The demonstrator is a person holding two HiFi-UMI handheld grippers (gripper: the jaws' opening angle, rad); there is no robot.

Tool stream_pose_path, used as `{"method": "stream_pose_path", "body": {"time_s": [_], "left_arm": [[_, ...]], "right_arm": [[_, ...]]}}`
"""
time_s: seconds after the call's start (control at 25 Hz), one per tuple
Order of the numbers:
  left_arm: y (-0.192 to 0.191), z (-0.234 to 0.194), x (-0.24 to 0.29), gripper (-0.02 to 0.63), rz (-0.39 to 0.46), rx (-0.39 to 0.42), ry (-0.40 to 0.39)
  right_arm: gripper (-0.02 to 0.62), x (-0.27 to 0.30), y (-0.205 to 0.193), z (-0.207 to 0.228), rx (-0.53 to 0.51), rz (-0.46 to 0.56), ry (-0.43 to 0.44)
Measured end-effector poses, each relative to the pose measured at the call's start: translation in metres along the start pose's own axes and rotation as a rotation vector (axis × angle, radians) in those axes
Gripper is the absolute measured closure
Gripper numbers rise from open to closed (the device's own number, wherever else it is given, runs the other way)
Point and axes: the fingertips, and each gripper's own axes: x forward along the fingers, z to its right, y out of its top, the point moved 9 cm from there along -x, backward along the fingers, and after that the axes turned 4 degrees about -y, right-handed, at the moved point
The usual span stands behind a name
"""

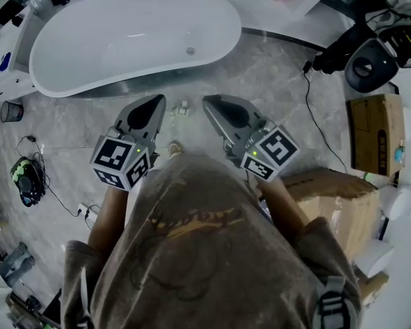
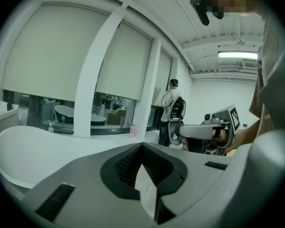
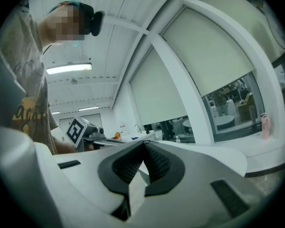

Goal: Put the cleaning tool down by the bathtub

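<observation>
The white oval bathtub (image 1: 137,36) stands across the top of the head view, on a grey marbled floor. A small pale object (image 1: 183,108) lies on the floor just in front of the tub, too small to name. Both grippers are held up close to the person's chest, pointing toward the tub. My left gripper (image 1: 155,101) is shut with nothing between its jaws, and its black pads meet at the tip in its own view (image 2: 142,145). My right gripper (image 1: 208,102) is also shut and empty (image 3: 143,144). Each gripper shows in the other's view.
Cardboard boxes (image 1: 375,132) stand at the right, with a black cable (image 1: 316,118) and a black device (image 1: 366,64) beside them. A mesh bin (image 1: 11,111) and a black-green item (image 1: 25,178) lie at the left. Another person (image 2: 171,110) stands farther off.
</observation>
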Motion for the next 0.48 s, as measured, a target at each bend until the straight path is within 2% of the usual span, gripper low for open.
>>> {"method": "stream_pose_path", "body": {"time_s": [0.24,0.48], "left_arm": [[-0.003,-0.004,-0.007,0.600,0.030,-0.014,0.014],[-0.013,0.005,-0.011,0.600,0.029,-0.026,0.011]], "right_arm": [[0.597,0.001,0.004,-0.001,-0.034,0.025,0.118],[0.597,-0.006,0.000,-0.002,-0.030,0.012,0.157]]}}
